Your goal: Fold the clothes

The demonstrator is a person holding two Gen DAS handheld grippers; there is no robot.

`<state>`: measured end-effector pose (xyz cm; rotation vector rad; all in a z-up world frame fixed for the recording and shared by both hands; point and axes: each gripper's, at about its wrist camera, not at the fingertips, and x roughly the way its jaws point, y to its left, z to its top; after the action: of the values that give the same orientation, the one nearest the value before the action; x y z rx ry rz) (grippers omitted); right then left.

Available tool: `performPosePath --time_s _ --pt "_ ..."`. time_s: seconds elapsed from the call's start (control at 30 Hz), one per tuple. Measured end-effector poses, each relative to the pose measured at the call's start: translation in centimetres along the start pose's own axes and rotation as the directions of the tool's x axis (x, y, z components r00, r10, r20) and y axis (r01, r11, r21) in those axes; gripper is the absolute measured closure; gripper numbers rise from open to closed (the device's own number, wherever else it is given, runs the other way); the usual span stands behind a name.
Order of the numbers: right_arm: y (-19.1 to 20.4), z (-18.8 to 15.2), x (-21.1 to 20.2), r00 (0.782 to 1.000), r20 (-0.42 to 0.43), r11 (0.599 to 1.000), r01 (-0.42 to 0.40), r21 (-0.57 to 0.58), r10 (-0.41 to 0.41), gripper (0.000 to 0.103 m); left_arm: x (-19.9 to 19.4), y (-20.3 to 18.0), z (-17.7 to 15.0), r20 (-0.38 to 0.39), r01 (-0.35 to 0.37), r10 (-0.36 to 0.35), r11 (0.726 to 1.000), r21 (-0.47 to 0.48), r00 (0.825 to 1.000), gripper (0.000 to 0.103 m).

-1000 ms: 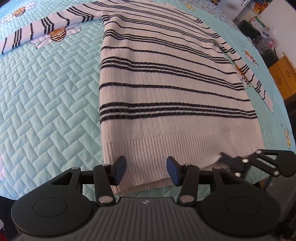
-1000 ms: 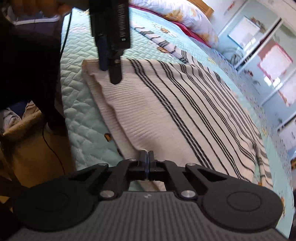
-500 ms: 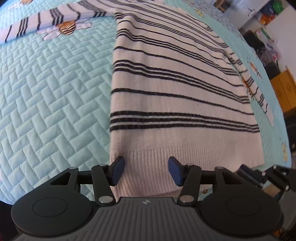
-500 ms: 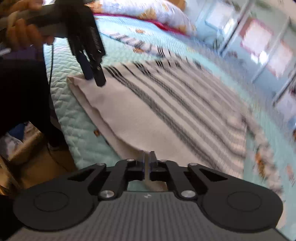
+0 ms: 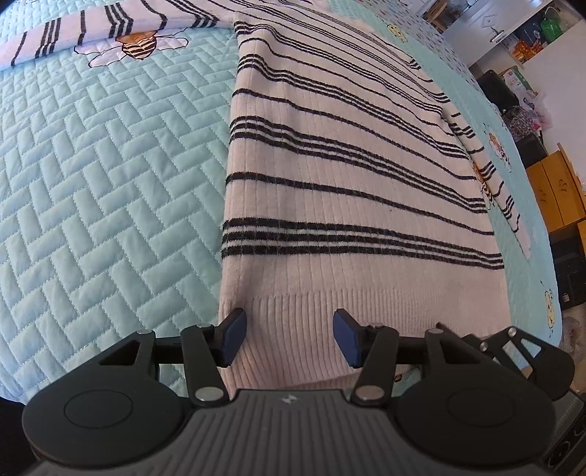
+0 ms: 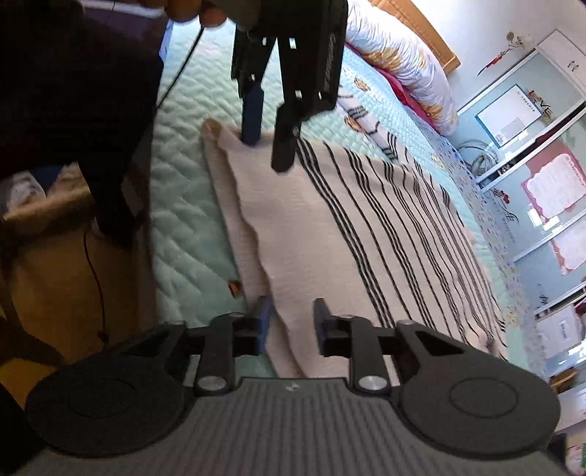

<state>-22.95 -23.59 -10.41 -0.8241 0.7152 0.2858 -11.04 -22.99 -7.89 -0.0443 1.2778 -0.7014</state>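
Note:
A cream sweater with black stripes [image 5: 348, 205] lies flat on the pale turquoise quilted bed cover [image 5: 91, 190], ribbed hem towards me. My left gripper [image 5: 289, 329] stands open just over the hem near its left corner, with knit below the gap and no pad pressing. From the right wrist view that left gripper [image 6: 267, 146] points down at the far hem corner. My right gripper [image 6: 291, 318] is at the other hem corner. Its jaws are opening, and the sweater [image 6: 348, 238] edge runs between them without being pinched.
One sleeve [image 5: 91, 33] stretches out at the top left, the other [image 5: 494, 183] along the right side. The bed edge drops off beside the hem. A person in dark clothing [image 6: 73, 91] stands there. Pillows [image 6: 403, 62] lie at the bed's head, and wooden furniture [image 5: 556, 194] is at the right.
The right gripper's jaws were shut and have now parted at the hem edge, and its view has rolled. The left gripper slid slightly towards the hem's left corner, still open.

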Motion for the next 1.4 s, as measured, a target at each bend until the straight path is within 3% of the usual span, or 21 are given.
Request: performPosePath --time_s 0.1,0.4,0.5,0.53,0.57,0.73,0.8,0.97,1.23,1.4 --pt "0.0 -0.8 0.1 0.998 -0.016 0.998 0.052 -0.025 -0.052 0.061 0.1 0.1 0.0 -0.002 0.003 -0.003 1.0 0.0 1.0 0.047" --pt "0.9 0.3 1.4 0.988 0.027 0.988 0.151 -0.038 -0.15 0.061 0.0 0.0 0.2 -0.007 0.003 -0.003 1.0 -0.014 1.0 0.046" --pt "0.4 0.2 1.6 0.99 0.024 0.99 0.139 -0.002 -0.139 0.074 -0.1 -0.2 0.3 -0.011 -0.006 0.006 1.0 -0.012 1.0 0.046" --pt "0.1 0.1 1.4 0.991 0.016 0.991 0.131 0.017 -0.132 0.102 0.0 -0.2 0.3 -0.013 -0.009 0.008 1.0 -0.012 1.0 0.046" --pt "-0.2 -0.1 1.2 0.992 0.007 0.992 0.124 0.035 -0.125 0.103 0.1 -0.3 0.3 -0.015 -0.012 0.012 1.0 -0.011 1.0 0.045" --pt "-2.1 -1.6 -1.0 0.992 -0.018 0.981 0.127 0.149 -0.126 0.103 0.2 -0.7 0.4 -0.019 -0.017 0.018 1.0 0.008 1.0 0.044" --pt "-2.6 -2.9 -1.0 0.989 -0.065 0.972 0.146 0.186 -0.136 0.103 0.1 -0.6 0.4 -0.02 -0.001 0.001 1.0 0.003 1.0 0.044" --pt "-2.6 -3.7 -0.5 0.991 -0.076 0.965 0.123 0.23 -0.108 0.103 -0.4 -0.3 0.7 -0.011 0.001 -0.001 1.0 0.022 1.0 0.044" --pt "-2.5 -3.9 -0.8 0.991 -0.095 0.961 0.114 0.253 -0.093 0.103 -3.6 -0.1 1.9 0.074 0.116 -0.117 0.993 0.026 0.99 0.039" --pt "-2.0 -3.7 -0.7 0.992 -0.101 0.965 0.104 0.24 -0.082 0.103 -2.0 -1.3 4.1 0.116 0.157 -0.157 0.988 0.006 0.981 0.038"
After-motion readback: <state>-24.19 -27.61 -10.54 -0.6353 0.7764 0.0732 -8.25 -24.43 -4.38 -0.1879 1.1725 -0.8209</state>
